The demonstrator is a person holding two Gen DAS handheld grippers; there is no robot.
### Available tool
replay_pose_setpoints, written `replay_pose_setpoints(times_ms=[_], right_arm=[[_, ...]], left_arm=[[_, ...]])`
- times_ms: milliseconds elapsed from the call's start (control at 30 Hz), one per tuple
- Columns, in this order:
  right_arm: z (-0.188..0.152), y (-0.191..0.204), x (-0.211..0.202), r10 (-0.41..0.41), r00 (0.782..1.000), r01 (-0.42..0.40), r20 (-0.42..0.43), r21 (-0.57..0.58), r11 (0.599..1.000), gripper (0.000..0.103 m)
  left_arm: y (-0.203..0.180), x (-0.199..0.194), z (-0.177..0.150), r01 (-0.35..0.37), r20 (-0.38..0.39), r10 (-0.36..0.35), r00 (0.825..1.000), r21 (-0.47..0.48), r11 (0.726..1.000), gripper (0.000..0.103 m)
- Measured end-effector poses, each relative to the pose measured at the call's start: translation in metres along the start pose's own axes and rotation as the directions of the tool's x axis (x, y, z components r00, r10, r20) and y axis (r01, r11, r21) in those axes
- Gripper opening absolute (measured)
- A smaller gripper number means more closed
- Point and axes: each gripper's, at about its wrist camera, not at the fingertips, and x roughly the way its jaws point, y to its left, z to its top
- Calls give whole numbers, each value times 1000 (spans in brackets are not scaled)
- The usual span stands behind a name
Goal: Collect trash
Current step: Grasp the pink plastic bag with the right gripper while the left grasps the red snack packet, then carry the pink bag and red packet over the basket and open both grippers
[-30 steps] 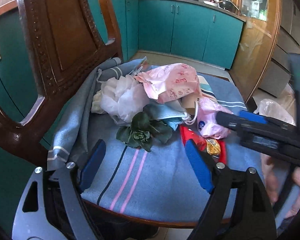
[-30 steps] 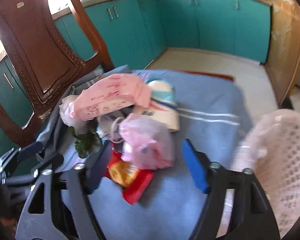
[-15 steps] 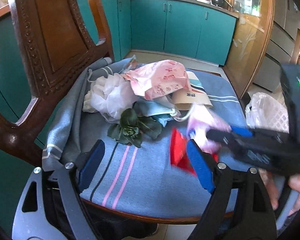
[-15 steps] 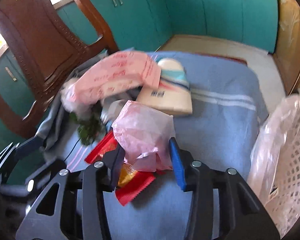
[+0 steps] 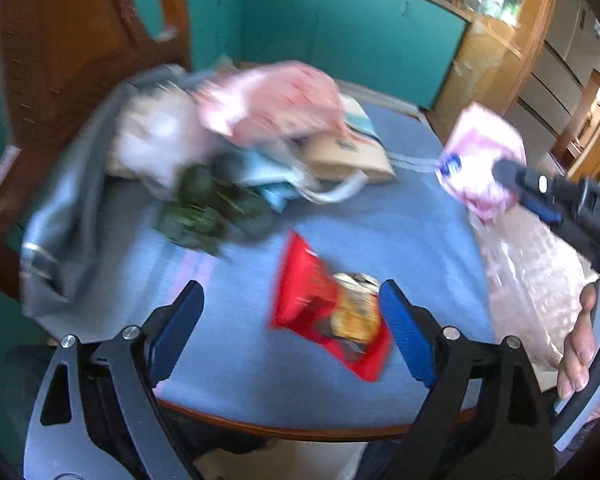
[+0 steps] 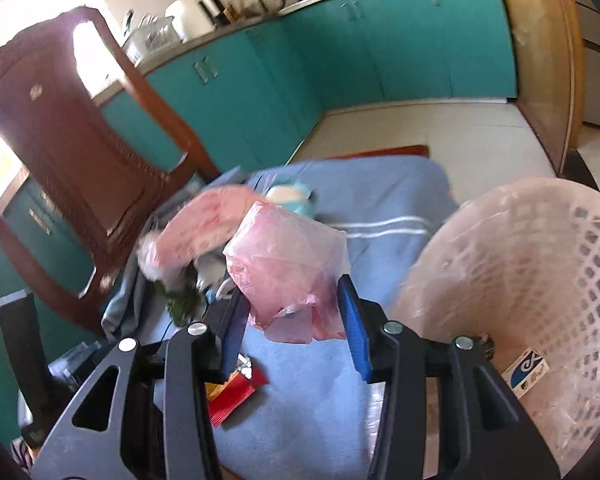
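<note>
My right gripper (image 6: 292,320) is shut on a crumpled pink plastic bag (image 6: 288,264) and holds it in the air above the blue-covered chair seat (image 6: 380,208); the bag also shows in the left wrist view (image 5: 480,160). A white mesh basket lined with clear plastic (image 6: 520,280) stands just right of it. My left gripper (image 5: 292,320) is open and empty, low over the seat's front. A red snack wrapper (image 5: 328,308) lies between its fingers. A pile of trash sits further back: a pink printed bag (image 5: 276,96), a white bag (image 5: 156,140), green leaves (image 5: 204,212) and a paper cup (image 5: 348,152).
The wooden chair back (image 5: 72,40) rises at the left. Teal kitchen cabinets (image 6: 340,60) line the far wall. A wooden cabinet (image 5: 492,52) stands at the right. The view is blurred by motion.
My right gripper closed on the pink plastic bag, lifted it off the seat and carried it right toward the basket. The red wrapper stays on the seat. My left gripper moved closer to it.
</note>
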Motion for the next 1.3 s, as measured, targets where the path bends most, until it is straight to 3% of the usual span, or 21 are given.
replay_pose_setpoints(times_ms=[100,233,433,633,767,867,1000,1100,1167,1300], right_arm=[[2,-5,0,-1,1000,1,3,10,1000,45],[1,-7,1,-9,1000,9,-6,-3,1000,45],[0,-4,2,-9,1000,9,-14,-5,1000,45],[0,-4,2,-12,1000,12,-15,-6,1000,45],[0,-4,2,-19,1000,19,-18,-7,1000,45],[0,-4,2,-21,1000,21,-18,-8,1000,45],[0,-4,3,-23,999,23,-22,-11,1000,45],[-1,-4,3,-24,999,23,-24,-13,1000,45],[-1,-3,4,-26,999,25,-25,-13,1000,45],[-1,-4,4,-26,999,26,-26,-8,1000,45]], left_arm=[[-14,17,-4,11,-41,-10,999,22,1000,89],[-28,24,-7,-22,-29,24,999,79,997,89],[-46,26,-9,-86,18,84,996,183,979,75],[-55,24,-13,-103,43,96,994,229,968,69],[-61,24,-13,-102,50,92,994,243,965,54],[-59,20,-16,-94,45,86,995,241,966,54],[-54,13,-16,-84,45,76,996,234,969,58],[-53,10,-13,-85,65,71,995,231,969,70],[-54,8,-11,-76,71,61,996,227,971,85],[-61,12,-6,-30,63,15,998,234,972,91]])
